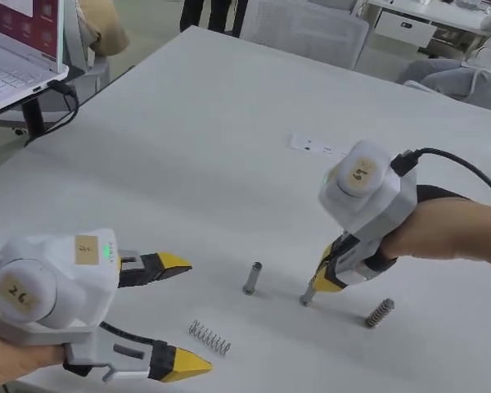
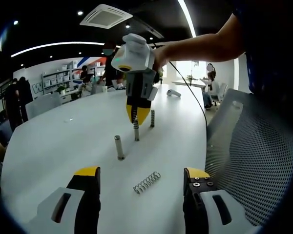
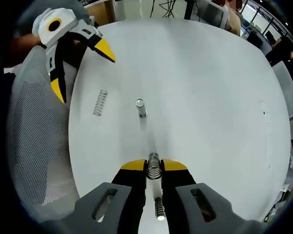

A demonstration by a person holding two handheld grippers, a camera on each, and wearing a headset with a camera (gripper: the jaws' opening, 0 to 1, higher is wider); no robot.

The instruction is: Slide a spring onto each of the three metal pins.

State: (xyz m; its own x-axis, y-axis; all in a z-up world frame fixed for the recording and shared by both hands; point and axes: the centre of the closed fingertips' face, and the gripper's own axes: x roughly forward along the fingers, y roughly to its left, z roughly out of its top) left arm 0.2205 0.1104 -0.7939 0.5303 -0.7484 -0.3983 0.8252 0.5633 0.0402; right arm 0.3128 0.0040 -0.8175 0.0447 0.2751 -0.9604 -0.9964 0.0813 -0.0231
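Three metal pins stand on the white table (image 1: pixel 229 147). The left pin (image 1: pixel 252 277) (image 2: pixel 118 147) (image 3: pixel 141 107) is bare. My right gripper (image 1: pixel 327 277) (image 2: pixel 138 113) (image 3: pixel 154 165) is shut on a spring (image 3: pixel 154 168) (image 2: pixel 136 127) held over the top of the middle pin (image 1: pixel 308 296). The right pin (image 1: pixel 380 313) (image 2: pixel 152 118) wears a spring. A loose spring (image 1: pixel 209 337) (image 2: pixel 147 182) (image 3: pixel 101 102) lies flat in front of my left gripper (image 1: pixel 182 313) (image 2: pixel 142 173) (image 3: pixel 80 68), which is open and holds nothing.
A laptop (image 1: pixel 20 49) with cables sits on a stand at the far left. A small white label (image 1: pixel 317 147) lies on the table behind the pins. Chairs and a seated person (image 1: pixel 458 74) are beyond the far edge.
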